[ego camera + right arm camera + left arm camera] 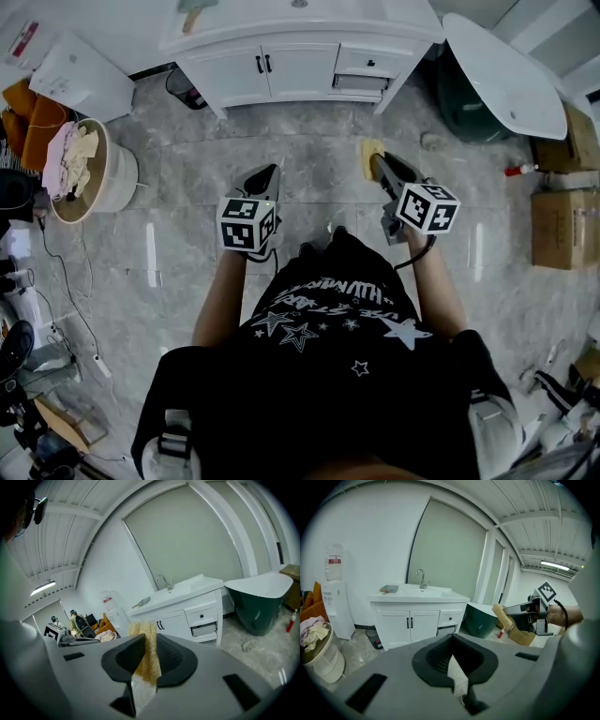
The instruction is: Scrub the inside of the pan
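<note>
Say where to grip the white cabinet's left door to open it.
Probably its dark bar handle, from the front, jaws either side: it is a slim upright bar at the door's inner edge. The left gripper is shut and must open first.

My sponge (146, 654) is a yellow, coarse, open-pored pad. It stands on edge, pinched flat between the two jaws of my right tool (149, 639). Its frayed top end sticks out past the jaw tips.

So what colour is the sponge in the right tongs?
Yellowish-tan sponge; right gripper view shows it best.
</note>
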{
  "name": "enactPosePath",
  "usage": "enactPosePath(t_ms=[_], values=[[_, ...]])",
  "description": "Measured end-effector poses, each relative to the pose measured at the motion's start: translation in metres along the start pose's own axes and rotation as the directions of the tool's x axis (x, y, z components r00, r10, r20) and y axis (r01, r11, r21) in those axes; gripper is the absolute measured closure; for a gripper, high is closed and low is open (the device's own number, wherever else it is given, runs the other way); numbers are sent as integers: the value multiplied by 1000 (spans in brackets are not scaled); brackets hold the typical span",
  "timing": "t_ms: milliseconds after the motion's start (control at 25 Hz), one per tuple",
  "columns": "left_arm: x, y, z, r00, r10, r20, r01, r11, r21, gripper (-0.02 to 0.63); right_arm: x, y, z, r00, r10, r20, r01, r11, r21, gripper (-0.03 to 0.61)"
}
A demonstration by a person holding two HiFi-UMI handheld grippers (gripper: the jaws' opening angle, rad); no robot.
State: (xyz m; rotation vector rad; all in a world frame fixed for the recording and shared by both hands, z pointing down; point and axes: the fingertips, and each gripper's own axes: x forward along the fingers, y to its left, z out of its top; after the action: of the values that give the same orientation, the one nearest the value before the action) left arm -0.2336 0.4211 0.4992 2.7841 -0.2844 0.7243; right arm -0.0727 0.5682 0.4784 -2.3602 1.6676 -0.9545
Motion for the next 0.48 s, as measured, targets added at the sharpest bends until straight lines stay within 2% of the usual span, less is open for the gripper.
enactPosePath(t_ms=[280, 480], values=[[-4, 7, -6, 1000, 8, -2, -8, 1000, -7, 606, 0, 1, -6, 1000, -2, 20, 2, 999, 32, 500], [6, 18, -9, 999, 29, -18, -29, 999, -27, 606, 19, -8, -7, 1000, 16, -2, -16, 999, 40, 500]])
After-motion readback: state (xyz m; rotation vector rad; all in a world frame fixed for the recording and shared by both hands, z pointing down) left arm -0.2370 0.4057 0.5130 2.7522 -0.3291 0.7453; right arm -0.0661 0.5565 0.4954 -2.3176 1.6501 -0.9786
